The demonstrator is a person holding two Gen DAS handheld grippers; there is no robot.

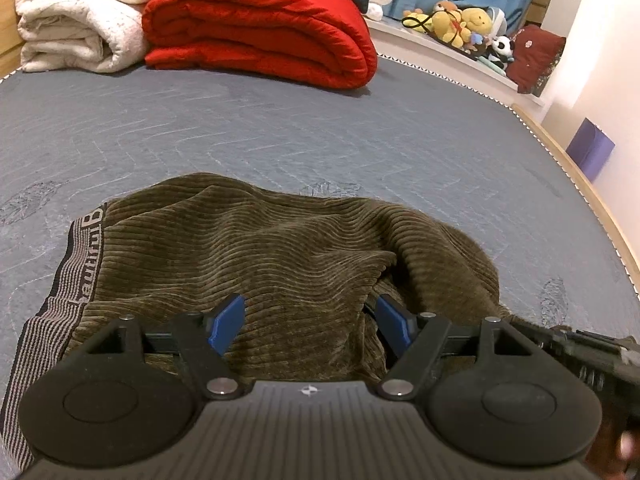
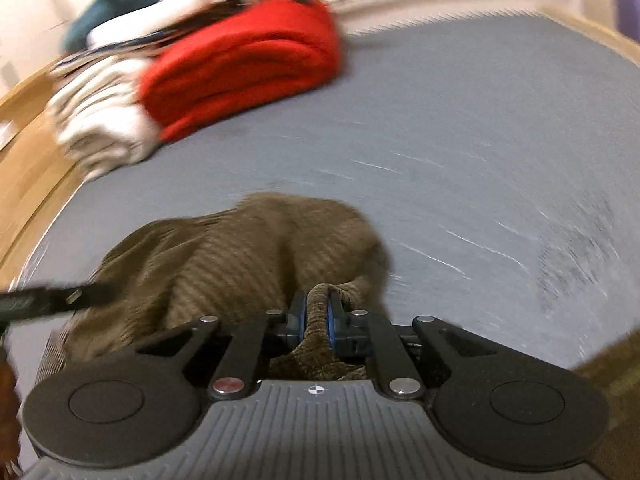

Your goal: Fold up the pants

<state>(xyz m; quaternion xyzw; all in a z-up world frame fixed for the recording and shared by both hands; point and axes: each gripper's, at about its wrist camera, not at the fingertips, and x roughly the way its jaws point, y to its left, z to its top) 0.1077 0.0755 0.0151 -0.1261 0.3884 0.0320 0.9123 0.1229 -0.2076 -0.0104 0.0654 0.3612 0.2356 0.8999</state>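
Note:
Olive-brown corduroy pants (image 1: 256, 252) lie bunched on the grey-blue mattress (image 1: 280, 128), with their striped grey waistband (image 1: 60, 292) at the left. My left gripper (image 1: 310, 322) is open, its blue pads spread over the near edge of the fabric. My right gripper (image 2: 317, 314) is shut on a fold of the pants (image 2: 240, 264) pinched between its blue pads. The right wrist view is motion-blurred. The right gripper's body shows at the lower right of the left wrist view (image 1: 580, 348).
A folded red quilt (image 1: 260, 28) and a folded white blanket (image 1: 80, 20) sit at the far end of the mattress. Plush toys (image 1: 460, 20) fill a shelf beyond. A wooden bed frame edge (image 1: 580, 184) and a white wall run along the right.

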